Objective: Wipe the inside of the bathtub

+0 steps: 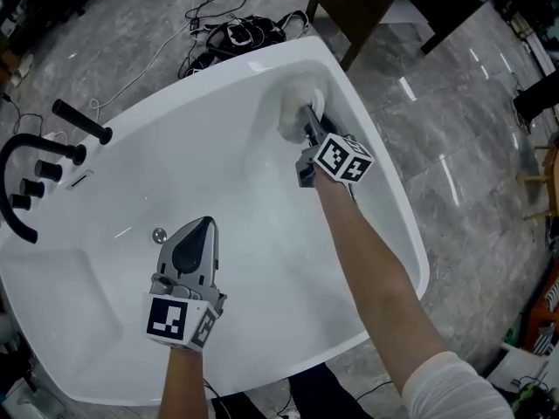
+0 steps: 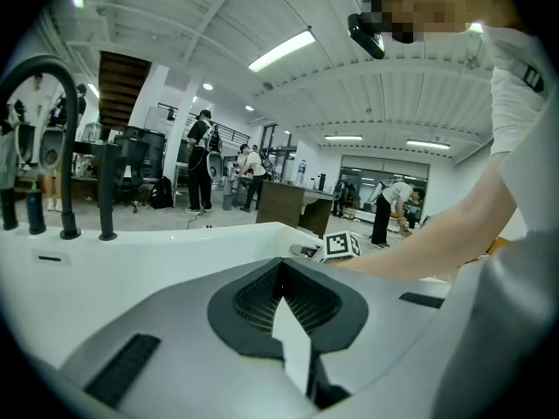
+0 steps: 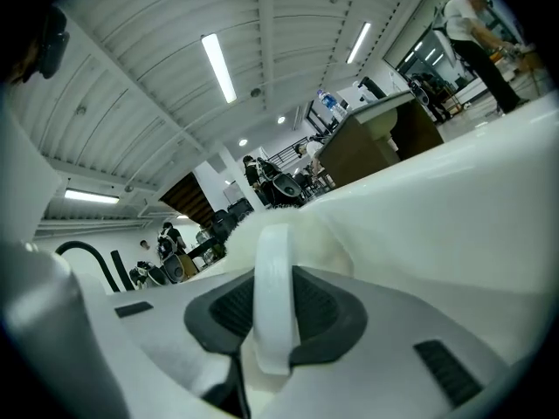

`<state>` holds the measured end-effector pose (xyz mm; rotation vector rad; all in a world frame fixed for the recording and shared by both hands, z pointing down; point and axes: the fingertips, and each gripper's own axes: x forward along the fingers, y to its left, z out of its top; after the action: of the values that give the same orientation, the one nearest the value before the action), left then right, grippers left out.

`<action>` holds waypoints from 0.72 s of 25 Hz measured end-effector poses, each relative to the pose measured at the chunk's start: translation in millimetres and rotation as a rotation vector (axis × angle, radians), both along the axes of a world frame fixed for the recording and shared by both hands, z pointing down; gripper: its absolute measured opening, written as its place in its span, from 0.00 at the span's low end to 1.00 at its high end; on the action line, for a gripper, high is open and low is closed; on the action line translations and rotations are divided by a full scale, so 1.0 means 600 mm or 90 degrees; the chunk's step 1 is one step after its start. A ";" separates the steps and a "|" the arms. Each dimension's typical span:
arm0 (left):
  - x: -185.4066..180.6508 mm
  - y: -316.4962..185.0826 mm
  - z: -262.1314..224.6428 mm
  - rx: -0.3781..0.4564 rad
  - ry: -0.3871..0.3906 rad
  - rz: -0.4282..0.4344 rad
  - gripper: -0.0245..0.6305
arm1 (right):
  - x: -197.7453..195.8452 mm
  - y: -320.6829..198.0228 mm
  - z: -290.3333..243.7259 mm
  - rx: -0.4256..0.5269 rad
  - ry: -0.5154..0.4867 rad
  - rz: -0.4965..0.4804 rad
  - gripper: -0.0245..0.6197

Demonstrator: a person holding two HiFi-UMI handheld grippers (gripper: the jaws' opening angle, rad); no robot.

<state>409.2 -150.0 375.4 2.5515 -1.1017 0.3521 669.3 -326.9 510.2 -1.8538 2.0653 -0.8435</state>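
Left tongs (image 1: 203, 227) and right tongs (image 1: 307, 132) hang inside the white tub (image 1: 389, 201), with a black faucet (image 1: 16, 180) at its left rim. Right tongs pinch a white handle (image 3: 272, 297), its fluffy pad (image 1: 297, 101) against the far right wall. Left tongs, pressed together and empty, hover just right of the drain (image 1: 159, 234).

**Left gripper (image 1: 206, 224) and right gripper (image 1: 308, 113).** Each was built from two light grey, wedge-shaped fingers (image 2: 166, 334). The inner faces were lined with dark grey ribbed pads (image 2: 249, 299), and small black ribbed insets (image 2: 122, 369) were set into the outer faces. A white cube (image 1: 182, 319) printed with black square markers was mounted at the rear of each gripper. A white sleeve (image 1: 450, 389) was worn on the right arm, ending near the elbow.
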 end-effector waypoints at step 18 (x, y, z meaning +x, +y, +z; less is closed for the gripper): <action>-0.056 0.014 0.070 -0.011 0.007 -0.037 0.05 | 0.000 -0.085 0.035 -0.015 0.128 -0.003 0.18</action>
<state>375.6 -141.8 417.4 2.4976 -1.1622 0.3317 669.3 -378.0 530.9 -2.0215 2.1861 -0.7108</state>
